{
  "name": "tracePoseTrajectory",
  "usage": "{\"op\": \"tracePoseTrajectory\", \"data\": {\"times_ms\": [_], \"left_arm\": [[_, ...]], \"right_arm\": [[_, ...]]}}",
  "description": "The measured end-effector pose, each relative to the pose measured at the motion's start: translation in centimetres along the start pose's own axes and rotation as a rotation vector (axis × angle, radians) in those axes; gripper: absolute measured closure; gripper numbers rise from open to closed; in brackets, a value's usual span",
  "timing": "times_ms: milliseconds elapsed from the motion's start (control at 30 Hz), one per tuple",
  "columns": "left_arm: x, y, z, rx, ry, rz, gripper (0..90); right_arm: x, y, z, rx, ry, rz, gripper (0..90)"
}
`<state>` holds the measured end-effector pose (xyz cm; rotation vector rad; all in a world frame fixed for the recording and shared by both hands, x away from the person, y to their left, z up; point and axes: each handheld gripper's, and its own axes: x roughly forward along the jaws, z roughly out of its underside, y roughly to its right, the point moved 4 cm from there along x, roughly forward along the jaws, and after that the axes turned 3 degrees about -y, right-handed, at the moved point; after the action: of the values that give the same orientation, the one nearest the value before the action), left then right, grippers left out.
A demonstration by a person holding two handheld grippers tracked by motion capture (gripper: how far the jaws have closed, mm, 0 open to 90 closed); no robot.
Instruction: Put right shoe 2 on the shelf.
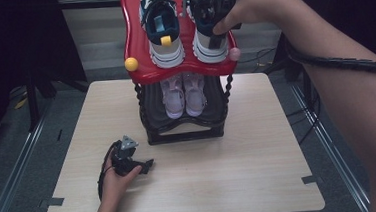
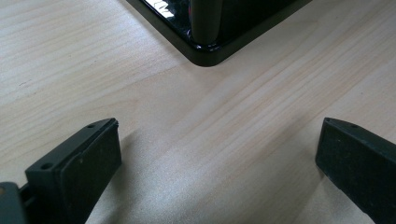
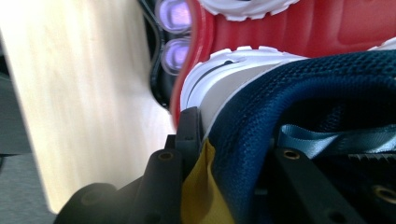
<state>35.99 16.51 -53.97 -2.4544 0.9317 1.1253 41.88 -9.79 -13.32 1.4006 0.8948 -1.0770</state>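
Observation:
Two navy-and-white sneakers stand on the red top shelf (image 1: 183,70) of a shoe rack. The left sneaker (image 1: 163,32) has a yellow heel tab. My right gripper (image 1: 209,24), held in a hand from above, sits over the right sneaker (image 1: 211,48). In the right gripper view it (image 3: 233,154) is shut on that sneaker's navy heel collar (image 3: 299,88), with a yellow tab (image 3: 201,186) pinched beside one jaw. My left gripper (image 1: 147,165) rests on the table in front of the rack. Its jaws (image 2: 217,140) stand wide open around bare wood.
A pair of pink shoes (image 1: 184,96) sits on the black lower shelf (image 1: 185,133), whose base corner (image 2: 205,51) lies just ahead of my left gripper. A yellow ball (image 1: 131,64) and a pink ball (image 1: 234,54) cap the red shelf's front corners. The light wooden table (image 1: 241,172) stretches around the rack.

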Motion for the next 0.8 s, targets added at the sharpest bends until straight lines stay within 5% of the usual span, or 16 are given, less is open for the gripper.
{"op": "tracePoseTrajectory", "data": {"times_ms": [367, 800], "left_arm": [[0.0, 0.0, 0.0, 0.0, 0.0, 0.0, 0.0], [0.0, 0.0, 0.0, 0.0, 0.005, -0.002, 0.0]], "right_arm": [[1.3, 1.2, -1.4, -0.016, 0.023, 0.005, 72.1], [2.0, 0.8, -1.3, -0.021, 0.039, 0.002, 70.3]]}}
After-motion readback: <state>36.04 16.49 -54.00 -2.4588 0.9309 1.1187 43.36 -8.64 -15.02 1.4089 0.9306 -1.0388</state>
